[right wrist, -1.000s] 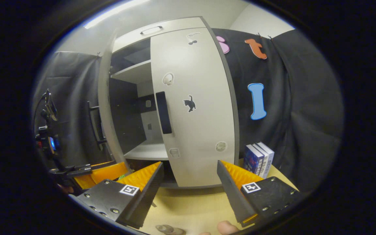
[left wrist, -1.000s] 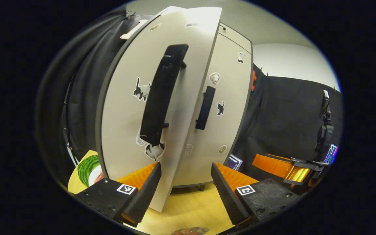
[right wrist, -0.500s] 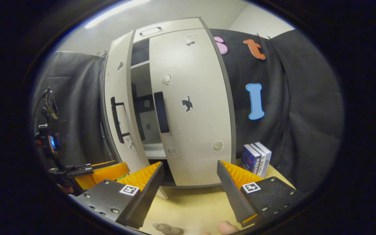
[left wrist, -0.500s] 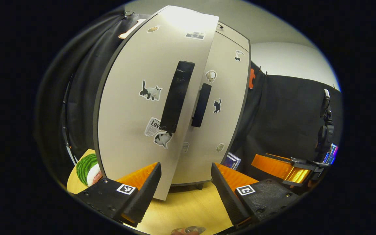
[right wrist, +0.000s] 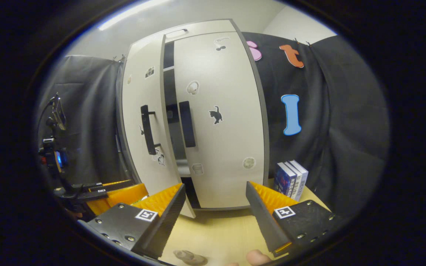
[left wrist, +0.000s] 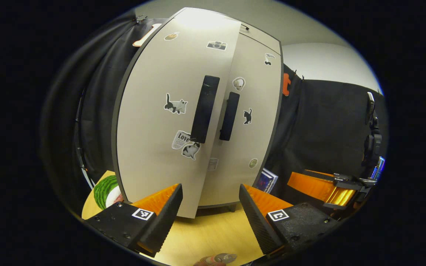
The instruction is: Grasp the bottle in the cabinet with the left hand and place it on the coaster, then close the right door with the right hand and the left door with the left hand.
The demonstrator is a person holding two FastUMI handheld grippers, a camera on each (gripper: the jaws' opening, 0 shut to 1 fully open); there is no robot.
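So I'm on the last step, shutting the left door. Near end first: my left gripper (left wrist: 209,207) is spread wide and empty, with the left door (left wrist: 161,122)'s bottom edge just past its fingers; the right gripper (right wrist: 215,207) is also released, hanging back. Bottle cap (left wrist: 220,258) peeks in low over the table (left wrist: 213,232). Farther back, the right door (right wrist: 220,122) looks flush, but the left one's ajar by a slim gap. Next move, I reckon: nudge it flush.

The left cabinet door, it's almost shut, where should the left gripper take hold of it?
Judging by its pose, take the left door by its vertical bar handle, coming from the front with fingers either side. In the right gripper view the handle stands off the panel on posts.
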